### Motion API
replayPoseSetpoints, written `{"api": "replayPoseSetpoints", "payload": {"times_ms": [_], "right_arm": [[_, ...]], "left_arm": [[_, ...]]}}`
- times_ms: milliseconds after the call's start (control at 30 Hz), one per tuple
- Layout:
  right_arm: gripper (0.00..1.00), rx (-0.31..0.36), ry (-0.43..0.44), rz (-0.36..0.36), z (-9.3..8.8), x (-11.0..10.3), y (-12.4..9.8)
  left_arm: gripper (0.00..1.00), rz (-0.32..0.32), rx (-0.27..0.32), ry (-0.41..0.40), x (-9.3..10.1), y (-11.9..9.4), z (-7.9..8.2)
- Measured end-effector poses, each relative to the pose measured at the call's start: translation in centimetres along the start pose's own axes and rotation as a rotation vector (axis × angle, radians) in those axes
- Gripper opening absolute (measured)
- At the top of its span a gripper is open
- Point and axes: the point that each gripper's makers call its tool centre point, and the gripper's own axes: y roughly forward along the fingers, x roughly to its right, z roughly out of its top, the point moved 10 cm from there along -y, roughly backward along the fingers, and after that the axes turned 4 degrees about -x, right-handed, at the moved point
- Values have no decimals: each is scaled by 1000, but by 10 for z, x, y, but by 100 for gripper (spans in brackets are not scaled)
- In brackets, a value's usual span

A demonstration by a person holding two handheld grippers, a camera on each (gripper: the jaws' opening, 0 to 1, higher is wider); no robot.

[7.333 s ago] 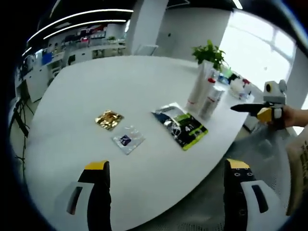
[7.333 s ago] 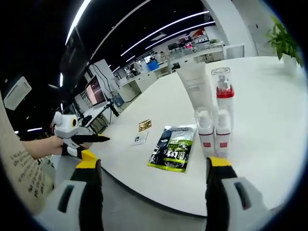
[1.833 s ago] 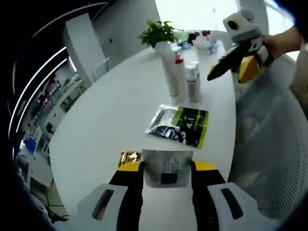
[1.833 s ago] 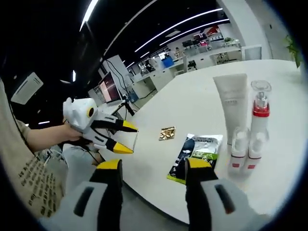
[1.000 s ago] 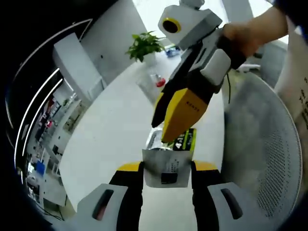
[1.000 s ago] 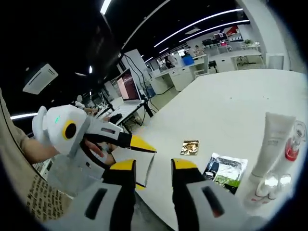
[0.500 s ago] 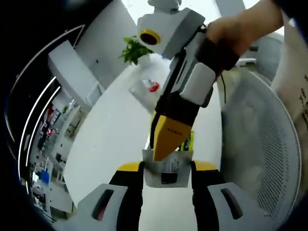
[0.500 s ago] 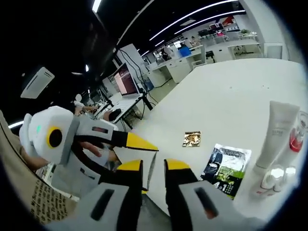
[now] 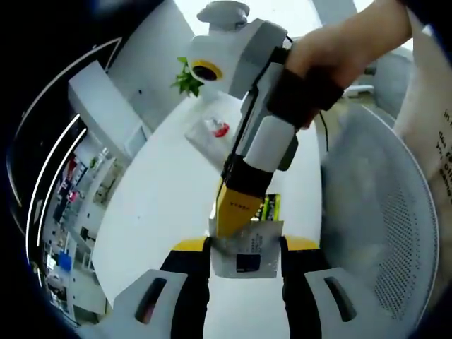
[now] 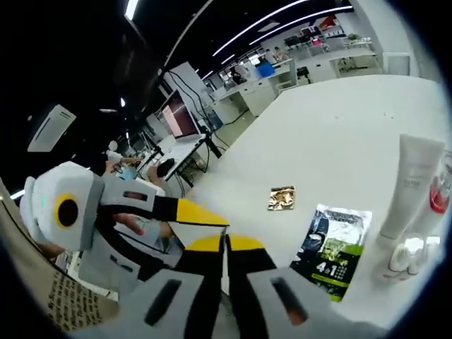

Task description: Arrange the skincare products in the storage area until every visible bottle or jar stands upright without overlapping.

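A small clear sachet (image 9: 248,257) with a dark label is held up in the air between both grippers. My left gripper (image 9: 245,245) is shut on its lower part. My right gripper (image 9: 236,212) reaches in from above, a hand on its handle, and its yellow tips are pinched on the sachet's top edge. In the right gripper view my right gripper (image 10: 225,244) has its jaws together, with the left gripper (image 10: 203,214) just beyond them. A white tube (image 10: 409,185), a red-capped bottle (image 10: 438,196) and two small bottles (image 10: 400,258) stand upright at the table's right.
On the white table (image 10: 332,134) lie a gold sachet (image 10: 282,198) and a green-and-black pouch (image 10: 333,244). A potted plant (image 9: 186,78) stands at the far end. A grey mesh chair (image 9: 374,233) sits beside the table edge. Desks and monitors fill the background.
My left gripper picked the clear sachet off the table and lifted it. My right gripper came over to it and its jaws shut on the top edge during the last second.
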Motion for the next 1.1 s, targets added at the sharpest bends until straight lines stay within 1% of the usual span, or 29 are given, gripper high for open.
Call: {"api": "replayPoseSetpoints", "payload": {"times_ms": [100, 200, 333, 400, 467, 500, 533, 567, 600, 733, 767, 800, 833, 867, 933, 1000, 1067, 1100], "right_arm": [[1, 7, 43, 4, -2, 3, -1], [1, 15, 39, 1, -2, 2, -3], [1, 28, 30, -7, -2, 4, -5], [1, 31, 40, -11, -3, 6, -7], [1, 40, 51, -13, -3, 8, -8], [1, 45, 53, -14, -3, 9, -9], [1, 56, 60, -13, -3, 10, -11], [1, 63, 65, -11, -2, 10, -12], [1, 74, 76, -6, -1, 11, -14], [1, 110, 97, 16, 3, 12, -18], [1, 123, 112, 25, 4, 12, -19], [1, 132, 124, 35, 5, 12, -19], [1, 145, 136, 48, 6, 12, -20], [1, 154, 145, 55, 7, 13, -20], [1, 167, 166, 71, 8, 11, -20], [1, 173, 175, 82, 8, 9, -20], [1, 180, 188, 94, 8, 7, -19], [1, 182, 194, 100, 8, 6, -19]], "left_arm": [[36, -6, 5, -8, 0, 0, 0], [37, -11, 17, -27, 0, 1, 1], [38, -24, 64, -106, -2, 0, 0], [39, -26, 70, -129, -4, -1, -1], [40, -27, 88, -168, -5, -2, -3], [41, -40, 126, -244, -5, -2, -4], [43, -48, 147, -290, -5, -3, -5], [44, -51, 175, -355, -8, -6, -9], [45, -54, 182, -373, -8, -7, -10], [50, -77, 268, -567, -9, -11, -20], [51, -85, 296, -631, -10, -12, -23], [52, -96, 314, -665, -9, -12, -25], [53, -107, 341, -724, -9, -12, -27], [53, -109, 350, -748, -8, -12, -29], [54, -128, 385, -825, -8, -12, -36], [53, -134, 405, -875, -7, -12, -42], [52, -158, 430, -928, -3, -12, -44], [51, -168, 449, -971, -2, -11, -46]]}}
